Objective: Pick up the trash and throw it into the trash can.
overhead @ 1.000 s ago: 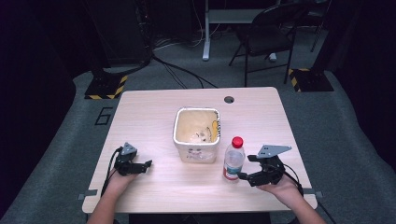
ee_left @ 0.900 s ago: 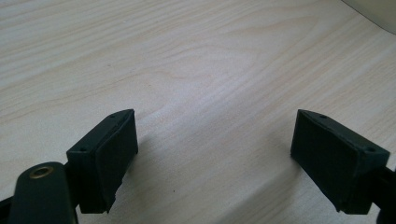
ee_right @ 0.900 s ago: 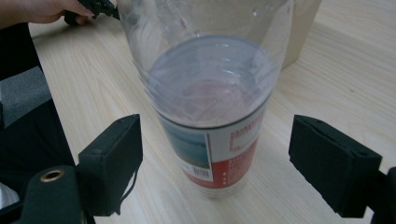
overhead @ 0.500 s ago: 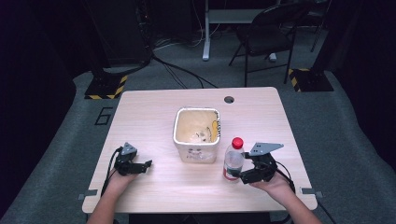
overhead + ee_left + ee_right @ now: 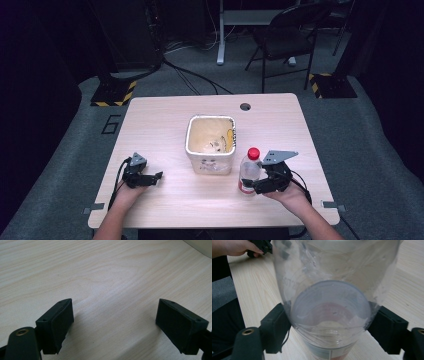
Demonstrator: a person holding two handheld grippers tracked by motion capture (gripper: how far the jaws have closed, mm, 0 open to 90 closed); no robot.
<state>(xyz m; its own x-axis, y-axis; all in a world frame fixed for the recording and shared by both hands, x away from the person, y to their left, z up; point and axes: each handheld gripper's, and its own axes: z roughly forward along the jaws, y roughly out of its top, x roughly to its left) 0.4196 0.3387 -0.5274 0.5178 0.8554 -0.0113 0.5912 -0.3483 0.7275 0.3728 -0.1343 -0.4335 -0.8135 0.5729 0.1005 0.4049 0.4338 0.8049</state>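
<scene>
— Bottle point(image 5: 248, 171): clear plastic, red cap, upright on the table point(image 5: 165, 120), just beside the tub point(image 5: 210, 144). Status?

— My right gripper point(image 5: 256, 186) has just been closing, bottle between the jaws; both pads now press its lower body.

— Step?

— The grasp, I judge. Next calls for a steady, straight lift; thin walls may buckle.

— Left gripper point(image 5: 115, 322)?

— Jaws wide apart over bare wood, holding nothing, well apart from the tub.
</scene>
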